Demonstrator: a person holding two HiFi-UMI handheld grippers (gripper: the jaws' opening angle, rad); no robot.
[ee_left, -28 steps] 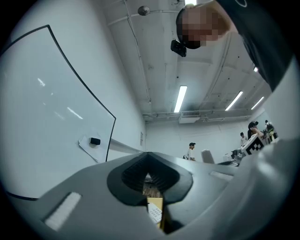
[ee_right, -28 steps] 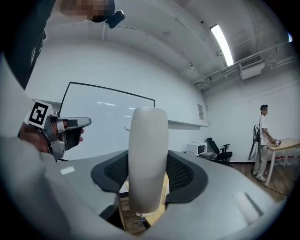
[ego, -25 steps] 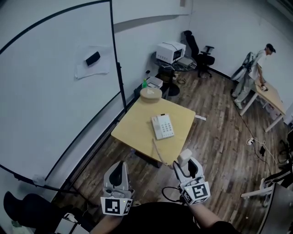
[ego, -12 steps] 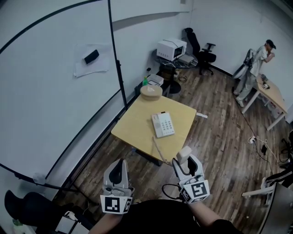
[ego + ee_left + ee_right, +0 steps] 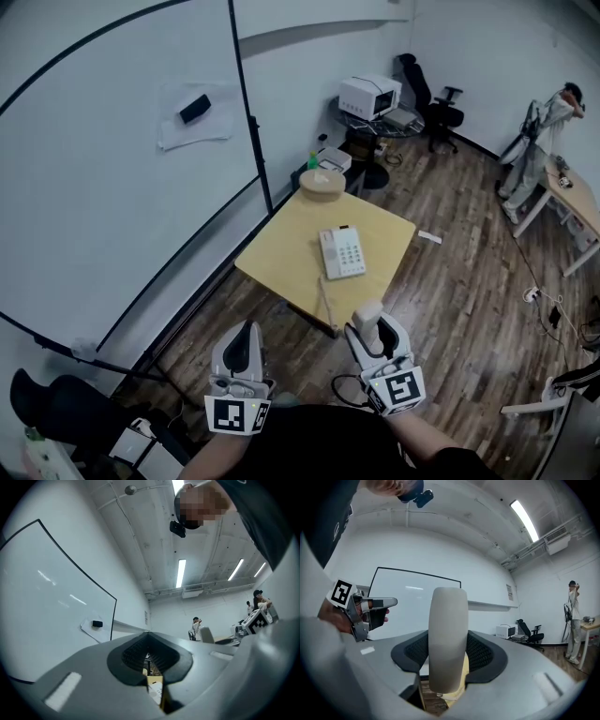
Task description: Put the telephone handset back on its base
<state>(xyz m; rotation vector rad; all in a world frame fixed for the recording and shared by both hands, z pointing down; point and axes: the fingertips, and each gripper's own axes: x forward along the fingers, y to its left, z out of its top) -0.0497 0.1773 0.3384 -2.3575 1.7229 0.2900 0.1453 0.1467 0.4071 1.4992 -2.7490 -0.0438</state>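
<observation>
The white telephone base [image 5: 342, 253] with its keypad lies on the small yellow table [image 5: 281, 258], some way ahead of both grippers. My right gripper [image 5: 371, 325] is shut on the pale handset [image 5: 367, 319], which stands upright between its fingers, short of the table's near edge. In the right gripper view the handset [image 5: 448, 639] fills the gap between the jaws. A thin cord [image 5: 324, 298] runs from the base towards the handset. My left gripper [image 5: 247, 334] hangs beside it to the left, shut and holding nothing; its jaws [image 5: 151, 662] leave only a slit.
A round shallow bowl [image 5: 322, 181] sits on the table's far corner. A large whiteboard [image 5: 112, 169] on a stand lines the left side. Behind are a microwave [image 5: 369, 96], an office chair [image 5: 433, 105] and a person [image 5: 544, 141] at another table. The floor is wood planks.
The head view has swung a little, so the table sits further right in it. The right gripper still holds the handset at about the same spot. The left gripper has barely moved.
</observation>
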